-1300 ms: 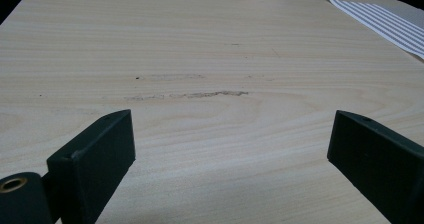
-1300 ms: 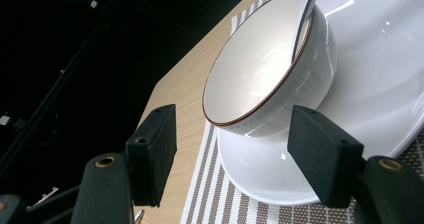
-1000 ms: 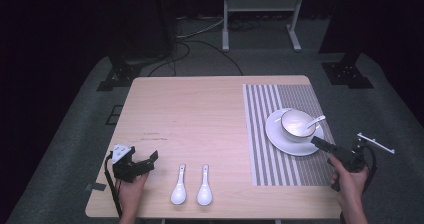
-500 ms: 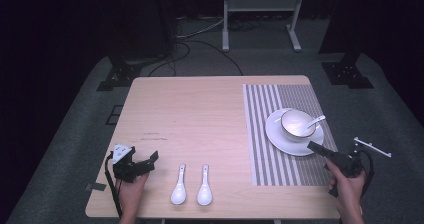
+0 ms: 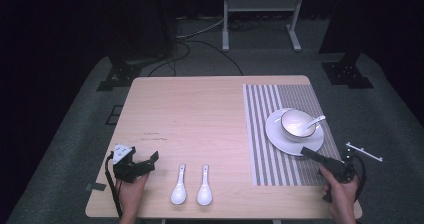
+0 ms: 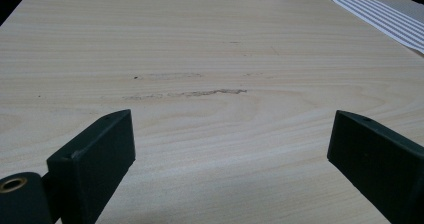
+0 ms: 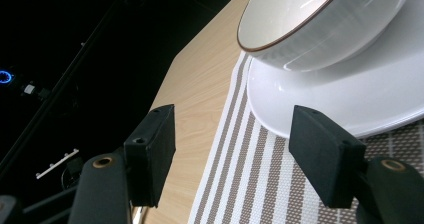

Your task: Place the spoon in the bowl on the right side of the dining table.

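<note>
A white bowl (image 5: pixel 298 123) with a spoon (image 5: pixel 316 120) in it stands on a white plate (image 5: pixel 280 136), on a striped placemat (image 5: pixel 270 149) at the table's right. Two white spoons (image 5: pixel 178 185) (image 5: pixel 204 185) lie side by side near the front edge. My right gripper (image 5: pixel 306 153) is open and empty just in front of the plate's near rim; in the right gripper view (image 7: pixel 232 134) the plate (image 7: pixel 350 94) and bowl (image 7: pixel 320 29) loom close ahead. My left gripper (image 5: pixel 150 160) rests open and empty at the front left, over bare wood (image 6: pixel 232 149).
The wooden table (image 5: pixel 200 114) has open surface across its middle and back. The placemat's corner (image 6: pixel 380 19) lies far off in the left gripper view. Dark floor, cables and stand legs (image 5: pixel 260 14) surround the table.
My right gripper has drawn back a little toward the table's front edge, away from the plate. The left gripper and all the tableware have stayed put.
</note>
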`<state>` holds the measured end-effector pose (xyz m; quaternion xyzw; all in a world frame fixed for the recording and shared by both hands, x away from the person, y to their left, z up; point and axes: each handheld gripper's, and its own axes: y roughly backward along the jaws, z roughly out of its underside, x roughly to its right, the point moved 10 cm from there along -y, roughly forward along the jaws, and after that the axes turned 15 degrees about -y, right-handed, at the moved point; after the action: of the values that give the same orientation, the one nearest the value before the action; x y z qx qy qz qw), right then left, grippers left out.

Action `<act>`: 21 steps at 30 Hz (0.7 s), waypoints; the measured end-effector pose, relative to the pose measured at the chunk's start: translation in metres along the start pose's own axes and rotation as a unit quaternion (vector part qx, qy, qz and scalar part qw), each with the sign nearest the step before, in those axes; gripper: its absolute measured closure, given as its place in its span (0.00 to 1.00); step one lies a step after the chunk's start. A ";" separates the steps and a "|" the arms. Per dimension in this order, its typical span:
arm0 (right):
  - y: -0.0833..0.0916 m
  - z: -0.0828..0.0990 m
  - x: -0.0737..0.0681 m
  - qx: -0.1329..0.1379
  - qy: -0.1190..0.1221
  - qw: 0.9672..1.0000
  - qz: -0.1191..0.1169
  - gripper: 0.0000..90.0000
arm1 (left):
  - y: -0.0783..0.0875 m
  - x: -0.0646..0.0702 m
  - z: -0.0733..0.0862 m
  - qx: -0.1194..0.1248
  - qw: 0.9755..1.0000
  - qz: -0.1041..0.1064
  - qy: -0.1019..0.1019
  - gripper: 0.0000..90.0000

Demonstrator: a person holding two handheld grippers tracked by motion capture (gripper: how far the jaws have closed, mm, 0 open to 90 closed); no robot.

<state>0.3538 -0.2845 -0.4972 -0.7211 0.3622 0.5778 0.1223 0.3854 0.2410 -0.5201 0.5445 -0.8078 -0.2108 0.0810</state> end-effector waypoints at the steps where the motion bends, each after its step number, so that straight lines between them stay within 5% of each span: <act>1: -0.001 0.001 0.000 -0.001 0.001 1.000 0.000 0.38 | 0.000 0.000 0.000 0.000 1.000 0.000 0.000 0.04; 21: -0.011 0.027 -0.005 -0.027 0.002 1.000 -0.012 0.38 | 0.000 0.001 0.000 0.000 1.000 0.002 0.002 0.04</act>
<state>0.3404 -0.2586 -0.5031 -0.7295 0.3376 0.5848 0.1093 0.3849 0.2404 -0.5201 0.5437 -0.8085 -0.2096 0.0829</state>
